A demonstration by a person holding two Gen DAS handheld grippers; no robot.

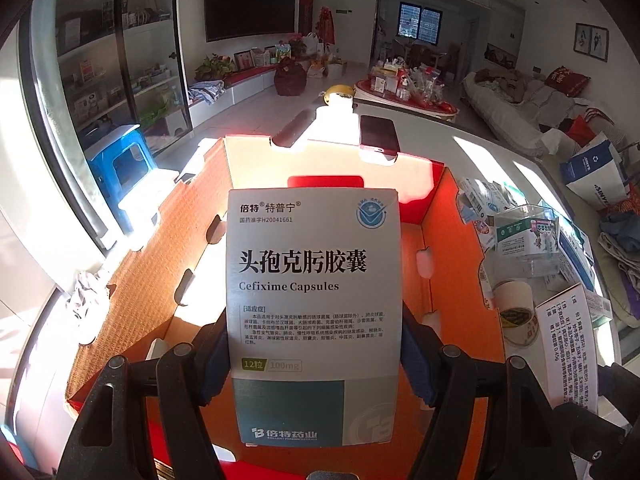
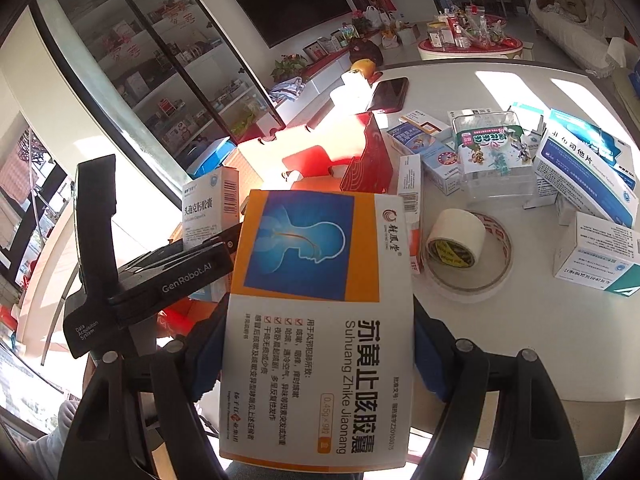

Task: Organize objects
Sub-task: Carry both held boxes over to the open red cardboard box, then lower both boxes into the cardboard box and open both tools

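Orange carton: an open cardboard box (image 1: 452, 264) with orange inner walls and raised flaps stands on the white table (image 1: 472, 140); sunlight falls across its left wall and floor.
Left claw: the left claw (image 1: 314, 360) is clenched on a grey-and-white Cefixime Capsules box (image 1: 314, 300), its blue pads (image 1: 214, 364) pressed to both side edges low down.
Cefixime box position: held upright, printed face to the camera, above the open carton's interior; from the right wrist view it shows as a narrow box (image 2: 210, 208) left of the other claw.
Right claw: the right claw (image 2: 318, 356) grips a white-and-orange Suhuang Zhike Jiaonang box (image 2: 320, 312) by its long sides, the orange panel with the blue head drawing pointing away.
Suhuang box position: held in the air in front of the carton (image 2: 372, 156), just right of the left claw's black body (image 2: 160, 276).
Tape: a cream roll (image 2: 456, 236) rests on a flatter clear tape ring (image 2: 492, 268), on the table right of the carton.
Loose packs: several blue-and-white medicine boxes (image 2: 588, 172) and a clear plastic case (image 2: 496, 156) lie clustered farther right.
Phone: a dark phone (image 2: 388, 94) lies behind the carton.
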